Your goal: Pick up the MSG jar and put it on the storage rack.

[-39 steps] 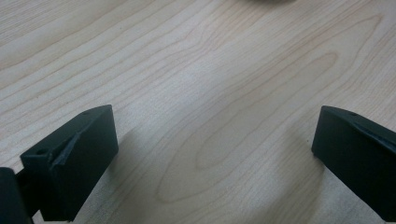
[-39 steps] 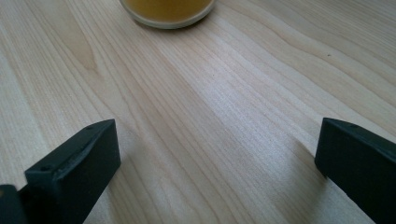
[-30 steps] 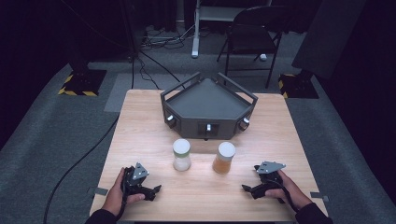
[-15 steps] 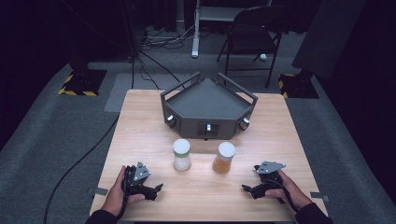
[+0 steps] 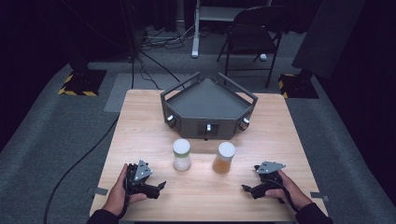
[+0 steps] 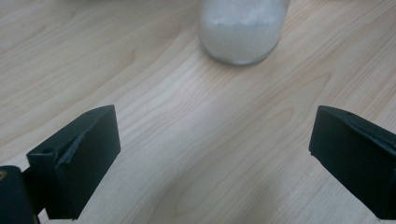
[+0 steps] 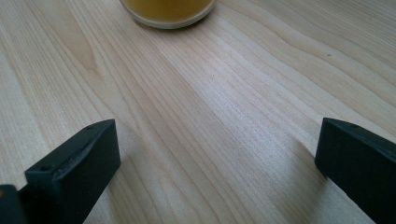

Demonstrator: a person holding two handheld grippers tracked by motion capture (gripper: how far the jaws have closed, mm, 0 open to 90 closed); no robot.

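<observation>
On the near edge of the wooden table (image 5: 140, 121), left gripper (image 5: 159, 186) rests in the person's left hand (image 5: 119, 192), jaws spread wide, nothing between them. Left gripper view: both black jaws far apart at the bottom corners, bare wood between, white-filled jar (image 6: 242, 29) straight ahead of the jaws and slightly right of centre, apart from them. High view puts that jar (image 5: 181, 154), pale lid on, ahead of and to the inner side of the left gripper.

Right gripper (image 5: 247, 187) sits in the right hand (image 5: 280, 185) at the near right of the table, grey three-cornered plate on top. Its jaws are also wide open and empty; right gripper view shows them at the bottom corners with wood grain between. Amber-filled jar (image 7: 168, 11) sits ahead of the jaws, left of centre, not touching. In the high view this jar (image 5: 224, 157), white lid on, stands just beside the white one, between the two grippers and farther out. Beyond both jars: dark angular box (image 5: 208, 108) with open top and side handles. Folding chair (image 5: 254, 32) on the floor behind the table.
</observation>
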